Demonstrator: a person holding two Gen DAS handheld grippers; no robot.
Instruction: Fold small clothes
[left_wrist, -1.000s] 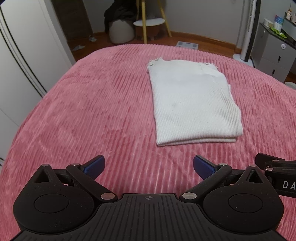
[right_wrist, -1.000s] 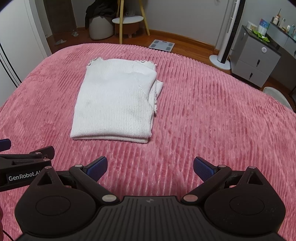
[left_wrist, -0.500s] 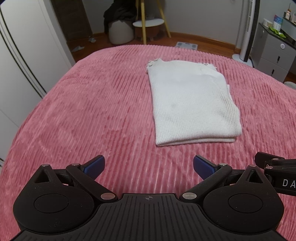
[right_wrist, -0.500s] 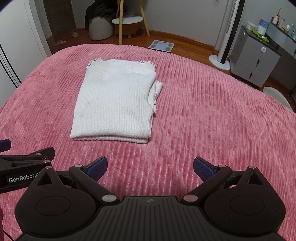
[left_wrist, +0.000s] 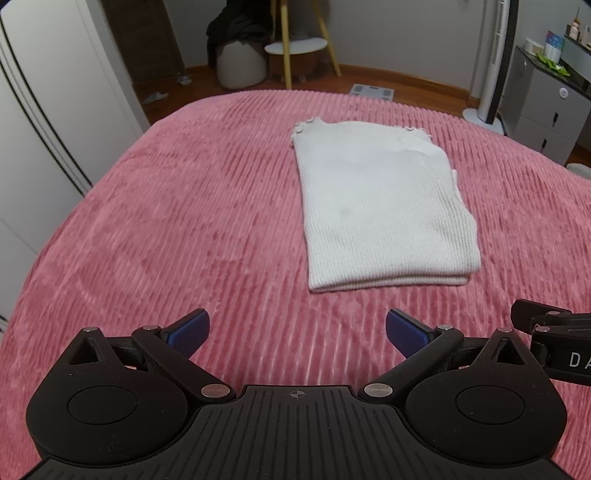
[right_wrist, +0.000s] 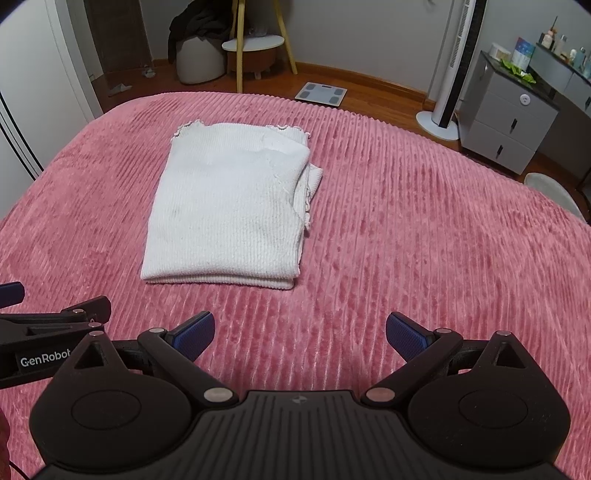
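White ribbed garment (left_wrist: 380, 210) on pink corduroy-striped bedspread (left_wrist: 184, 221); black tongs (right_wrist: 300, 334) with blue fingertips (right_wrist: 194, 330).

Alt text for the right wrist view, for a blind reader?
A folded white knit garment lies flat on a pink ribbed bedspread, ahead and left of the open, empty right gripper. The left gripper shows at the left edge.

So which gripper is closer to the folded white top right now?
Hard to call; roughly equal. The left gripper sits back from the white top's near-left corner, the right gripper back from its near-right corner. Both open, neither touching it.
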